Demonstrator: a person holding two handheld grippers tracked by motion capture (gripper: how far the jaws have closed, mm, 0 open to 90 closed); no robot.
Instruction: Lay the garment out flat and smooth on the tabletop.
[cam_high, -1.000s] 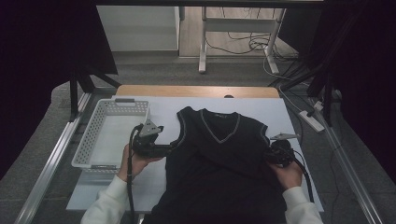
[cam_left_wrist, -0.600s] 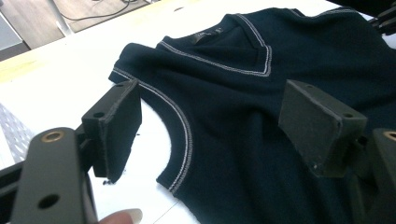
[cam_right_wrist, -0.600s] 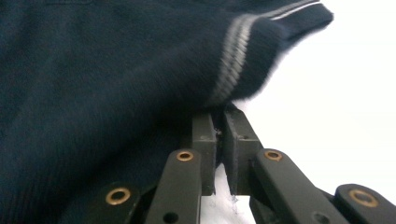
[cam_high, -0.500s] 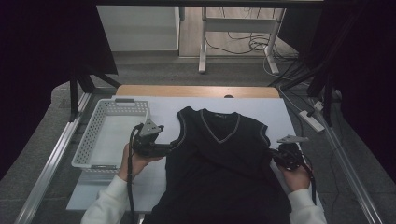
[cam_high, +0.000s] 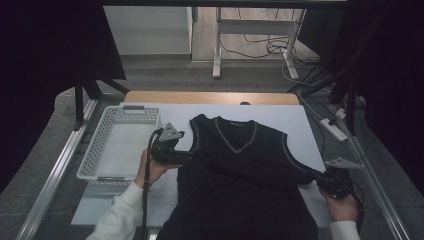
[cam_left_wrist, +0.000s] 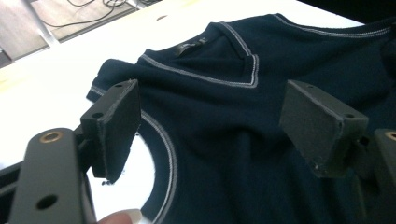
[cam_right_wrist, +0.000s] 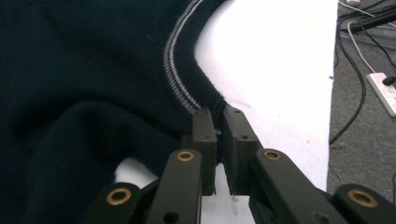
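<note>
A dark navy sleeveless knit vest (cam_high: 240, 165) with a grey-trimmed V-neck lies flat on the white table top (cam_high: 292, 117). My left gripper (cam_high: 187, 157) is at the vest's left armhole. In the left gripper view its jaws (cam_left_wrist: 210, 112) stand wide open above the vest (cam_left_wrist: 224, 107), one on each side of the trimmed armhole edge, and do not press on it. My right gripper (cam_high: 320, 176) is at the table's right edge. Its jaws (cam_right_wrist: 218, 119) are shut on the vest's (cam_right_wrist: 84, 70) edge just below the striped armhole trim, and the cloth is drawn taut toward it.
A white perforated basket (cam_high: 92, 152) stands left of the vest, beside my left hand. A power strip (cam_high: 334, 129) and cables lie on the floor off the table's right side. Metal rails run along both sides of the table.
My right gripper has moved right and toward the person, with the vest's right side stretched outward after it. The left gripper has stayed in place.
</note>
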